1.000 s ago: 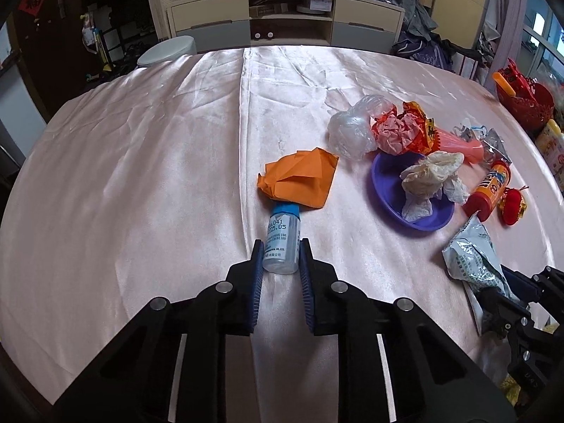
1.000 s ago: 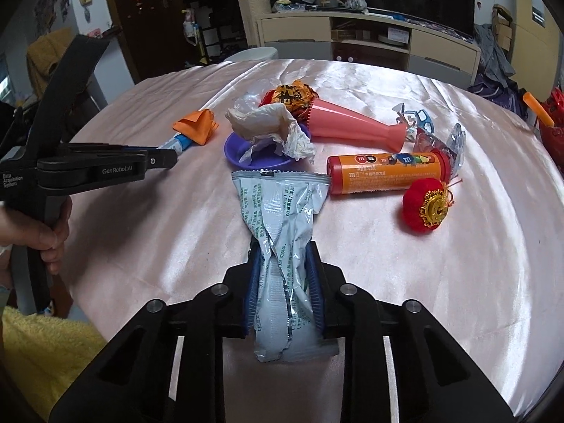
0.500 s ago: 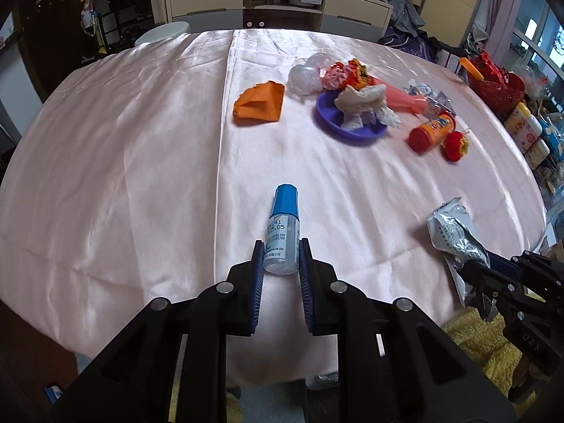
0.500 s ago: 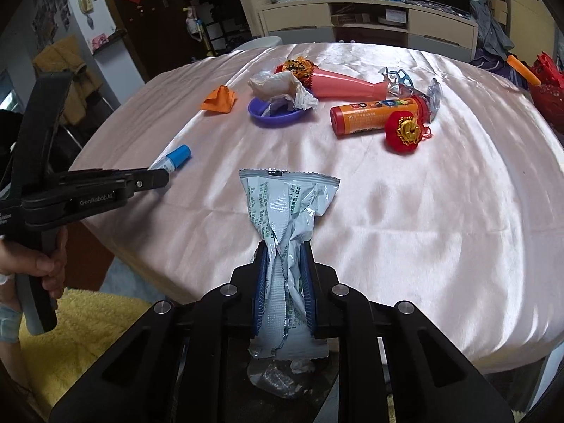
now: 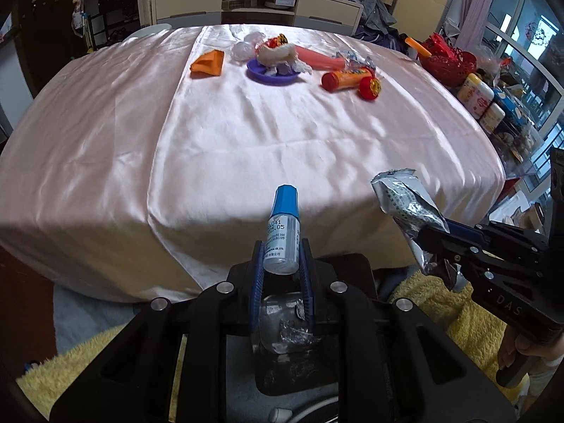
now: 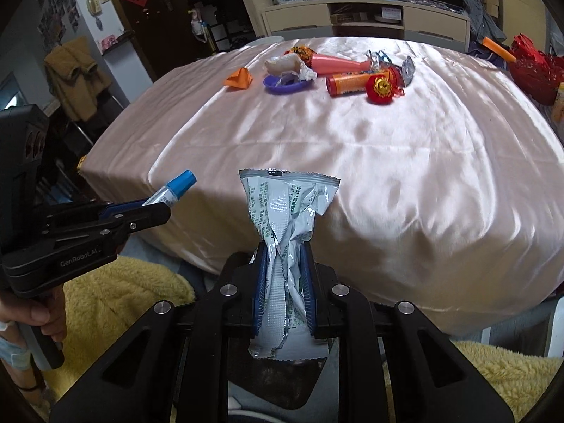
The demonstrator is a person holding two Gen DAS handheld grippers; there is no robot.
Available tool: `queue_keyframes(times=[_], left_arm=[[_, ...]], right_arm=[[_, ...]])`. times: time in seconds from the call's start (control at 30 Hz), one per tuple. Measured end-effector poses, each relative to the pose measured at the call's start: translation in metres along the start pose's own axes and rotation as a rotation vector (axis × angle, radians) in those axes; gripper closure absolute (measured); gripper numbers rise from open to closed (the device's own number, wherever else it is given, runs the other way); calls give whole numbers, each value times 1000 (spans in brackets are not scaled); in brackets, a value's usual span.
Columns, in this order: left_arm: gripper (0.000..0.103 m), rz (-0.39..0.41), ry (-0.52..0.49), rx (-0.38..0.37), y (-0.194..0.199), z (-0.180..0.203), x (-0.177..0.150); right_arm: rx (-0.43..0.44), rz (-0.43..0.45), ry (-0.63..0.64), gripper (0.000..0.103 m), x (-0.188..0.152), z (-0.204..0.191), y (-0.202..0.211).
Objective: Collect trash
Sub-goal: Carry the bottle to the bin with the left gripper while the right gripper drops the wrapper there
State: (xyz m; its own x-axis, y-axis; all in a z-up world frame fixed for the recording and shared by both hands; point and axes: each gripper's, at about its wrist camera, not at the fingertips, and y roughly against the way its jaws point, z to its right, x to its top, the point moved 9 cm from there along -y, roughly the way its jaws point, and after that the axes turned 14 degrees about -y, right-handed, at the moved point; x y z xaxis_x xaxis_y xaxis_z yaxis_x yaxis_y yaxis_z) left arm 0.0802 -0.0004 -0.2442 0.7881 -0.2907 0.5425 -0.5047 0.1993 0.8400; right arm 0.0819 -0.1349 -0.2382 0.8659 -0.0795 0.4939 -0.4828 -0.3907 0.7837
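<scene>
Scene: While both tools hung off the near edge of the pink-draped desk (image 5: pixel 246 134), each carried one piece of trash above a dark bin (image 5: pixel 292 366) on the floor.
Left hand-held gripper (image 5: pixel 282 268): clenched on one small bottle (image 5: pixel 282 243) with a blue cap, gripped at its base.
Right hand-held gripper (image 6: pixel 283 275): grasping one silver foil wrapper (image 6: pixel 287 218), pinched at its crumpled waist.
Bottle handling: likely light, rigid and smooth; a hold across the body looked steadier than one at the tapered cap.
Wrapper handling: feather-light, soft and crinkly; it would probably cling or flutter on release.
Count on desk: one orange paper fold (image 5: pixel 208 64), one purple dish (image 5: pixel 273 72) holding crumpled tissue, one pink cone (image 6: pixel 335 64), one orange tube (image 5: pixel 347 77), one red ornament (image 5: pixel 370 87).
Elsewhere: clear plastic scraps too small to count.
</scene>
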Motion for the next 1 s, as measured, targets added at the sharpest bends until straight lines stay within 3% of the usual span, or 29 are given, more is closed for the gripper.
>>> queue_keyframes(times=[0.5, 0.8, 1.0], left_arm=[[85, -166, -11, -83, -49, 52, -93], [85, -216, -8, -123, -68, 54, -105], [84, -235, -13, -120, -72, 56, -109]], right_arm=[[16, -214, -89, 83, -79, 22, -50], [-2, -243, -112, 79, -85, 22, -67], [4, -260, -165, 65, -86, 31, -70]])
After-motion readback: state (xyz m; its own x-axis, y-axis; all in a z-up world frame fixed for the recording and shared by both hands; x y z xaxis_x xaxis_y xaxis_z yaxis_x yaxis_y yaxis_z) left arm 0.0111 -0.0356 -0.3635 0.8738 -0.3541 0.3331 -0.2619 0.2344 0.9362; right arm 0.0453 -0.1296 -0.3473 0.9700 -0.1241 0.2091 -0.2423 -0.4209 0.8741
